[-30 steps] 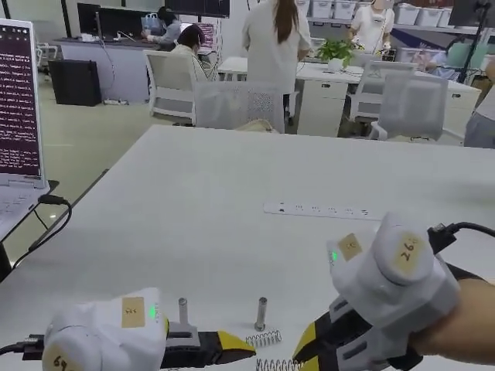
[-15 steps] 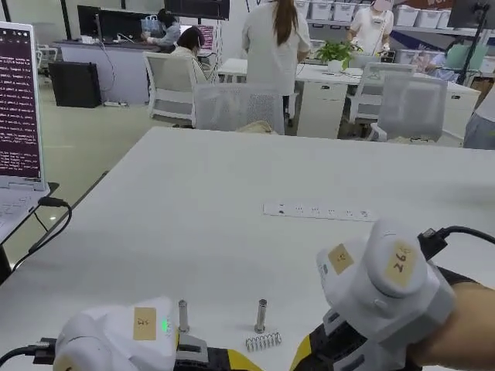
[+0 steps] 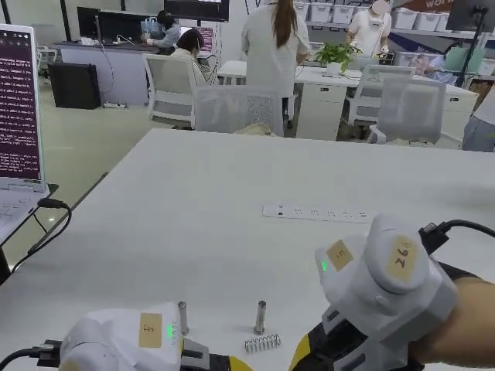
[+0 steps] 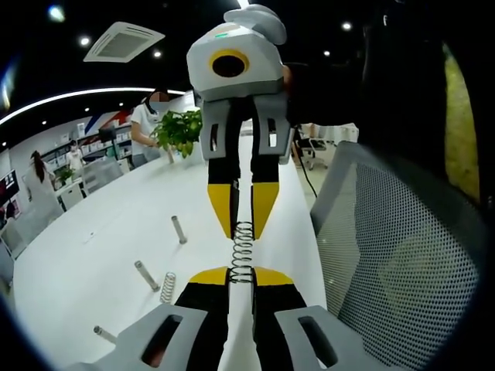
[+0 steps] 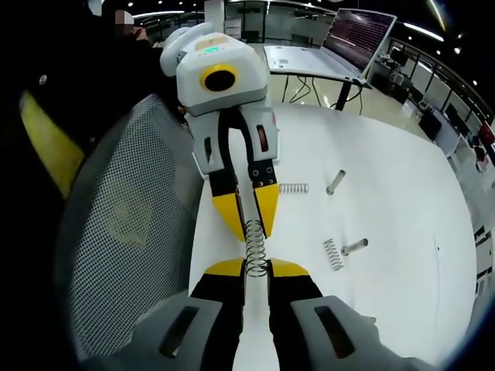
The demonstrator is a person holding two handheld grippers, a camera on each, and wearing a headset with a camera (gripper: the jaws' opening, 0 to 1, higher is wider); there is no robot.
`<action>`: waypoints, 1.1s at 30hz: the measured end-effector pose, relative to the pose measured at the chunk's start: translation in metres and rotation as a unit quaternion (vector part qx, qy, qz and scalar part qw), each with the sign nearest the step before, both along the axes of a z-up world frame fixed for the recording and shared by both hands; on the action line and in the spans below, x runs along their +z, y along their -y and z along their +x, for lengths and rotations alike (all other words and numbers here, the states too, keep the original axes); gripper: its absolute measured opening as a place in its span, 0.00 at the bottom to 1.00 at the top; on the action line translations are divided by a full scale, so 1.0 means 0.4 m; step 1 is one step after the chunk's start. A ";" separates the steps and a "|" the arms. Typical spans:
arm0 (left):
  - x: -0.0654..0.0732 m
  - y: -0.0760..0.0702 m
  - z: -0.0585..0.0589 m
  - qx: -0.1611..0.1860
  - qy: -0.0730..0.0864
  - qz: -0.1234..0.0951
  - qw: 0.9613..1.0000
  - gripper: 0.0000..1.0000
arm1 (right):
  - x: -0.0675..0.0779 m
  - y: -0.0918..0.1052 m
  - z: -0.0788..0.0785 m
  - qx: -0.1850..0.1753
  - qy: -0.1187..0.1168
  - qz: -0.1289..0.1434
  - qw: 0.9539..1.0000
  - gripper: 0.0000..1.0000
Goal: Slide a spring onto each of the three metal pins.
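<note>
A small steel spring (image 4: pixel 241 249) (image 5: pixel 255 241) is stretched between my two grippers, which face each other tip to tip. My left gripper (image 4: pixel 241 276) is shut on one end and my right gripper (image 5: pixel 257 268) on the other. Two short metal pins (image 3: pixel 183 317) (image 3: pixel 261 317) stand upright on the white table (image 3: pixel 232 193), just beyond the grippers. A loose spring (image 3: pixel 263 342) lies at the foot of the right-hand pin. The left gripper view has a third pin (image 4: pixel 104 334) at its lower left. In the right gripper view another loose spring (image 5: pixel 294 188) lies beside a pin (image 5: pixel 336 182).
A white power strip (image 3: pixel 317 212) lies across the middle of the table. A laptop (image 3: pixel 19 108) with a lit screen stands at the left edge, its black cable (image 3: pixel 46 224) hanging down. A mesh chair back (image 4: pixel 394 263) is close behind the grippers. People and desks are far behind.
Both grippers have dropped toward the near table edge, so their yellow tips and the held spring have slipped below the head view. Pins and the loose spring stay put.
</note>
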State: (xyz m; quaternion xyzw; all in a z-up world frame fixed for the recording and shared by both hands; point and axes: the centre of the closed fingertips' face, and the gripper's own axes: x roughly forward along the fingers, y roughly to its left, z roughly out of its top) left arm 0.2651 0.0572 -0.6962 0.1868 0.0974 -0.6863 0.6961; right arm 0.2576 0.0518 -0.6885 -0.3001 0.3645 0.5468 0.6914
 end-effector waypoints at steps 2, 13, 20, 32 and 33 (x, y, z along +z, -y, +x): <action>0.001 0.000 0.001 0.000 0.000 -0.001 1.000 0.03 | 0.008 -0.002 0.000 0.001 0.002 0.003 1.000 0.08; 0.008 0.000 0.007 0.006 -0.002 -0.010 1.000 0.02 | 0.048 -0.034 0.010 0.001 0.019 0.029 0.999 0.07; 0.010 -0.001 0.010 0.009 -0.002 -0.013 1.000 0.02 | 0.056 -0.049 0.014 0.010 0.026 0.028 0.999 0.08; 0.018 -0.002 0.011 0.010 -0.012 -0.024 1.000 0.02 | 0.037 -0.048 0.018 -0.002 0.009 0.036 0.999 0.09; 0.018 -0.001 0.011 0.010 -0.012 -0.024 1.000 0.02 | 0.034 -0.049 0.017 -0.004 0.006 0.038 0.999 0.09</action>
